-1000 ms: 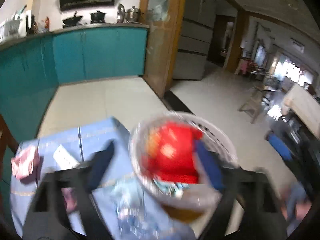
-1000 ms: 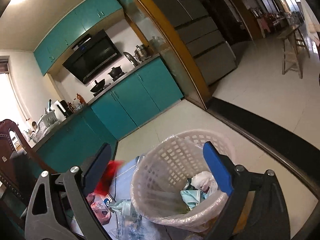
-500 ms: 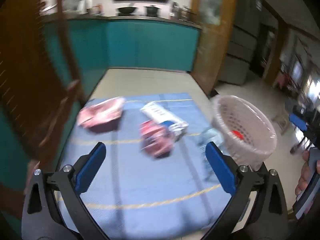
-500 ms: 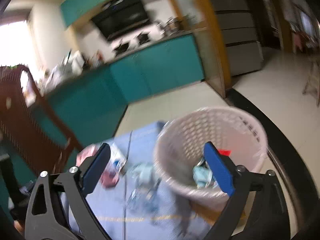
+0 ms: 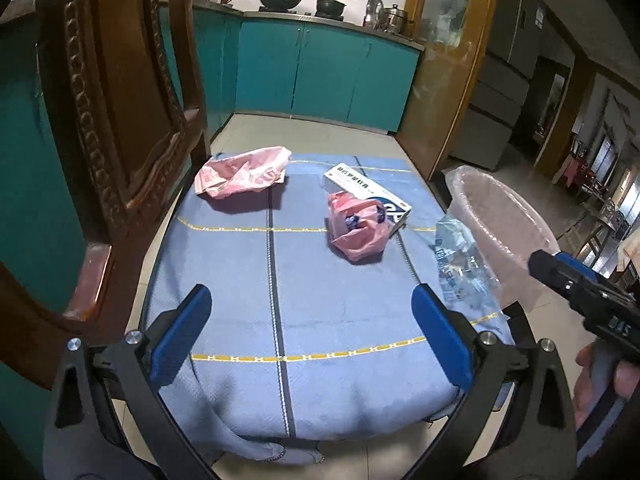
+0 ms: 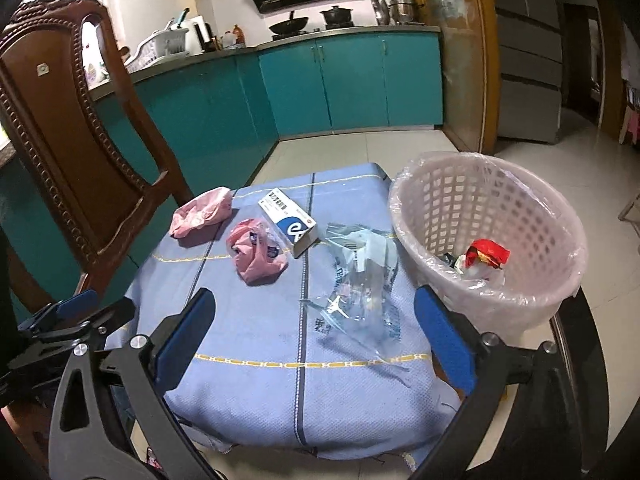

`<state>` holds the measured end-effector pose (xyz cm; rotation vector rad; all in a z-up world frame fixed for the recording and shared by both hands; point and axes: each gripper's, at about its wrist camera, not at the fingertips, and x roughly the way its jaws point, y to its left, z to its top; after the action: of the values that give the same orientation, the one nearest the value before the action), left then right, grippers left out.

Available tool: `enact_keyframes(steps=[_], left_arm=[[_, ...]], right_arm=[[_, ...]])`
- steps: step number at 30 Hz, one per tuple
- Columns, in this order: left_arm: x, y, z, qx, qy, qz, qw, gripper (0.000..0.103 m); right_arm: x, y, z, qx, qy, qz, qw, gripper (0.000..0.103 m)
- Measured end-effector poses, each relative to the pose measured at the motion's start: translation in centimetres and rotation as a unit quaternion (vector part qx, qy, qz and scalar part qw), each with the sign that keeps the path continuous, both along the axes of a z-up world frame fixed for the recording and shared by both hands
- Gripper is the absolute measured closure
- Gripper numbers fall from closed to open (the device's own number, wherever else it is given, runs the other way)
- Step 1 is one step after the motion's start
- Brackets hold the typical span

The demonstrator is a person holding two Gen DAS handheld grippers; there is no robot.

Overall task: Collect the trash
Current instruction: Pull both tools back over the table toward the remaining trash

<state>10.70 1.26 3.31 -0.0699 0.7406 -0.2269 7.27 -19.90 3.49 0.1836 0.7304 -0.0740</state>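
Note:
On the blue cloth (image 5: 304,288) (image 6: 256,320) lie a flat pink bag (image 5: 244,178) (image 6: 202,212), a crumpled pink wrapper (image 5: 358,226) (image 6: 256,250), a white and blue box (image 5: 370,194) (image 6: 290,220) and a clear plastic bag (image 5: 460,268) (image 6: 360,284). A white lined basket (image 5: 500,224) (image 6: 492,236) stands at the right with a red wrapper (image 6: 486,254) inside. My left gripper (image 5: 312,336) hovers open over the cloth's near half, empty. My right gripper (image 6: 314,336) is open and empty above the clear bag's near end.
A carved wooden chair (image 5: 120,120) (image 6: 72,132) stands close on the left of the table. Teal kitchen cabinets (image 5: 320,76) (image 6: 348,84) lie beyond across a tiled floor. A hand holding the right gripper's handle (image 5: 592,312) shows at the right in the left wrist view.
Both grippers swung from over the basket back leftward over the cloth. The red wrapper that was between the left fingers now lies in the basket.

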Motion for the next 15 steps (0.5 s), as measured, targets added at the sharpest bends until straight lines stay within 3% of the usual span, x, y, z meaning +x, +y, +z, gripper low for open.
enact_keyframes(steps=[15], left_arm=[[0.08,-0.86,-0.27,0.0,0.007,-0.014,0.9999,0.003]], right_arm=[[0.02,-0.56,-0.16,0.0,0.004,-0.007,1.0,0.006]])
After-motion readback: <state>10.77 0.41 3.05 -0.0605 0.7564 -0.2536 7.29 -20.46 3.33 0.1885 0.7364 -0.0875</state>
